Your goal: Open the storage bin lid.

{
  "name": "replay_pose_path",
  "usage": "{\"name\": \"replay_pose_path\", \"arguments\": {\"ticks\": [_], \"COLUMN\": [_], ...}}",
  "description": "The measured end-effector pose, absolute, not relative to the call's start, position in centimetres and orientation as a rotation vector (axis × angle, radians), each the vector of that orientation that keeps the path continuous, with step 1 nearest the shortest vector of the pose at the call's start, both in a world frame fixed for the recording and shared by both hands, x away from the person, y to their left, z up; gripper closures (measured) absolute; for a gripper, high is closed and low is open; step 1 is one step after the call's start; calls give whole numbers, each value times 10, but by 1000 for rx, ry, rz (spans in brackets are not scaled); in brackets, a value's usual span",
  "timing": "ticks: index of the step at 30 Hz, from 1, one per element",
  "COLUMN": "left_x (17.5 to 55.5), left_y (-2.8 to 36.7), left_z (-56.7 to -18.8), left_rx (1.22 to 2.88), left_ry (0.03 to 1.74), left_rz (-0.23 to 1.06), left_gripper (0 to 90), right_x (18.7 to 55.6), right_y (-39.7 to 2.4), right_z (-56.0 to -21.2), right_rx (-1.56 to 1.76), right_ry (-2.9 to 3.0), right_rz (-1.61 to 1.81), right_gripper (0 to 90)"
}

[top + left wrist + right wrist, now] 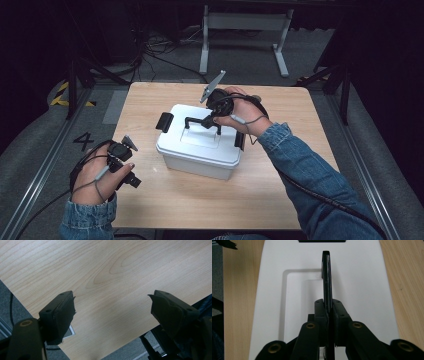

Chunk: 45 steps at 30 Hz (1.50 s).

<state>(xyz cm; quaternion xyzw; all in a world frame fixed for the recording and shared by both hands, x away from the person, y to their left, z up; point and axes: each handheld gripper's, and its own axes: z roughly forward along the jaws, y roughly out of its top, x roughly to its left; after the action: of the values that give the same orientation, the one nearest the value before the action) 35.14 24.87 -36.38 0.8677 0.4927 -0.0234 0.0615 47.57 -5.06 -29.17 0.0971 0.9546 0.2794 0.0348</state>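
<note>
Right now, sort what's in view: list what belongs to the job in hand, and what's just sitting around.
In the job:
white box
its black handle, raised and clamped
right gripper

Just about:
left gripper, jaws apart above bare table
white frame on the floor
floor cables

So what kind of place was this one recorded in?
Probably a lab or studio set up for recording, not a home. A lone wooden table stands on grey carpet among dark metal frame legs, loose floor cables, yellow-black hazard tape and a floor marking "4".
</note>
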Motion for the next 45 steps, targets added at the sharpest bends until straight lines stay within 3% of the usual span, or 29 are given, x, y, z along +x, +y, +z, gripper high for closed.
{"name": "replay_pose_path", "arguments": {"ticks": [28, 45], "left_x": [351, 352], "left_y": [249, 246], "left_z": [-365, -366], "left_rx": [2630, 2640], "left_ry": [1484, 1486], "left_rz": [-66, -76], "left_gripper": [202, 201], "right_x": [467, 475], "right_y": [-83, -159], "right_z": [-234, -224], "right_rx": [312, 498], "right_ry": [2818, 2720], "right_rz": [994, 967], "right_gripper": [846, 846]}}
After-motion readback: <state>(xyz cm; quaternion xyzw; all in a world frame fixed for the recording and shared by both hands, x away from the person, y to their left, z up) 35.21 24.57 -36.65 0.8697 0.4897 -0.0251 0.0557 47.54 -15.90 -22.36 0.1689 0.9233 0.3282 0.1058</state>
